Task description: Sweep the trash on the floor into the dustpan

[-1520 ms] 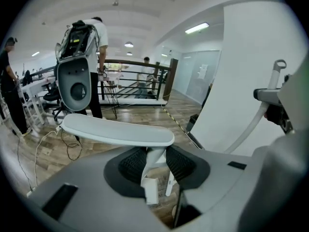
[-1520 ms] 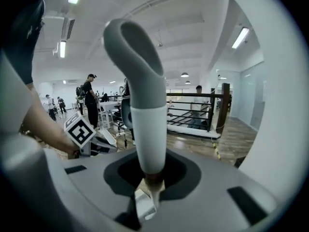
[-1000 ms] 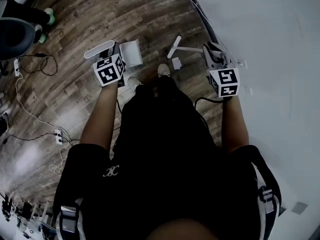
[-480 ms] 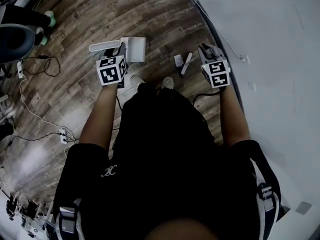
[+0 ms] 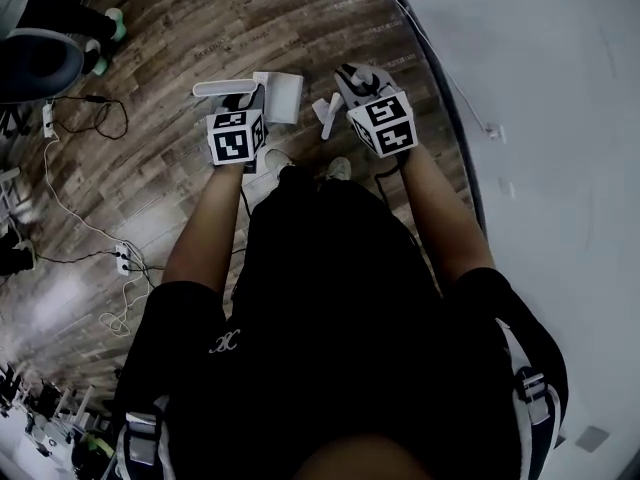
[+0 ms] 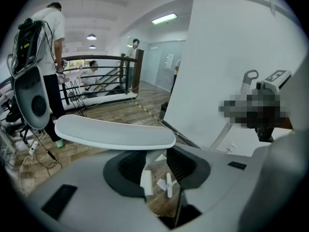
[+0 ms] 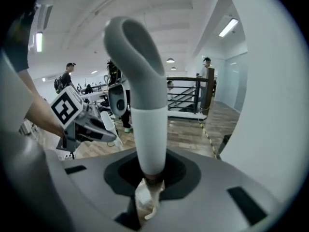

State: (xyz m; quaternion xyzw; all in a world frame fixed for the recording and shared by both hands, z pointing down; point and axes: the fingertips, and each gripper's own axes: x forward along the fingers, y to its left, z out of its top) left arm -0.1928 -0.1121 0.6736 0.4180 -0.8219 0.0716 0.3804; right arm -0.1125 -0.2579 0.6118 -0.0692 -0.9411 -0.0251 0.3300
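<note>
Down on the wood floor (image 5: 150, 178), just ahead of the person's shoes (image 5: 337, 168), stands the white dustpan (image 5: 282, 96). A scrap of paper (image 6: 159, 183) lies right by its mouth, between it and the broom head (image 5: 329, 118). The left tongs (image 5: 241, 98) are clamped on the stem under the dustpan's flat handle (image 6: 115, 132). The right tongs (image 5: 353, 74) are closed round the broom handle (image 7: 145, 124), which rises straight up between the jaws. The two grippers sit near each other without touching.

On the person's right a large white panel (image 5: 540, 118) meets the planks along a dark curved edge. On the left, thin white cables (image 5: 60, 213) trail over the floor to a power strip (image 5: 121, 260). An office chair (image 5: 35, 63) stands in the far corner, well apart from the sweeping spot.

The gripper views show an open, bright room with ceiling strip lights (image 6: 163, 18) and a dark railing (image 6: 104, 58) in the background. A person in a white shirt (image 6: 50, 25) stands with their back turned. Others stand farther off, too small to make out.
</note>
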